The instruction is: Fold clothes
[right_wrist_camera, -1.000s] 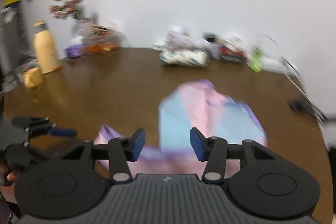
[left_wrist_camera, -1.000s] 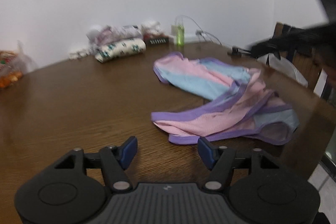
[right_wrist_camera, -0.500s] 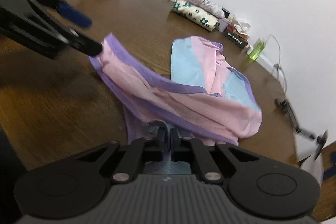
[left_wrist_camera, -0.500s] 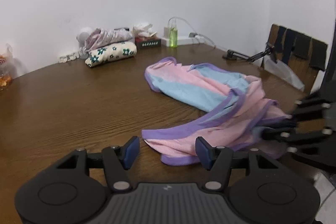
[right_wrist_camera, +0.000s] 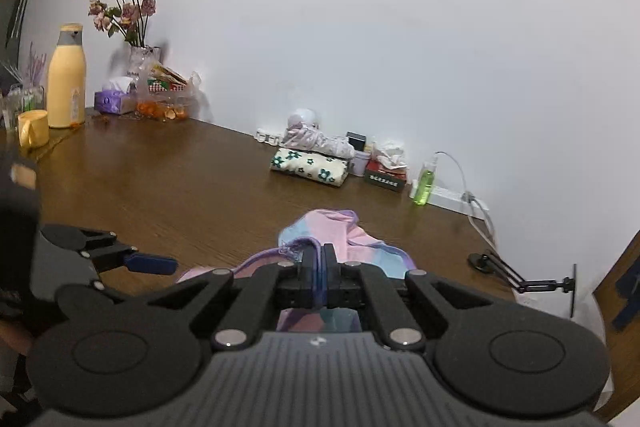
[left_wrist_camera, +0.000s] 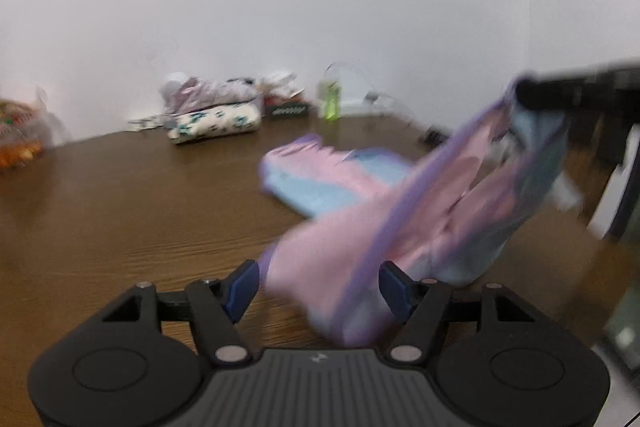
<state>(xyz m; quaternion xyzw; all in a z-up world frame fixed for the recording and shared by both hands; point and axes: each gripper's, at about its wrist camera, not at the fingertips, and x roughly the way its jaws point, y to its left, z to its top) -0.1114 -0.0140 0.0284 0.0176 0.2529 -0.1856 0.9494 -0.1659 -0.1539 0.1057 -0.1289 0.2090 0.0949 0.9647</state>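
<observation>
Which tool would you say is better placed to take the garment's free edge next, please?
Left. The left tool is open with the garment hanging between its fingers; the right tool is shut on a lifted edge.

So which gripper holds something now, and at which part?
The right gripper is shut on the garment at its purple edge band. The left gripper is open, holding nothing.

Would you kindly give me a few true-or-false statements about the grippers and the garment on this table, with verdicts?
1. The right gripper is shut on the pink, blue and purple garment. True.
2. The left gripper is clamped on the garment. False: its jaws stand open, with cloth between them.
3. The whole garment lies flat on the brown wooden table. False: one end hangs lifted.
4. A folded floral cloth lies near the wall. True.
</observation>
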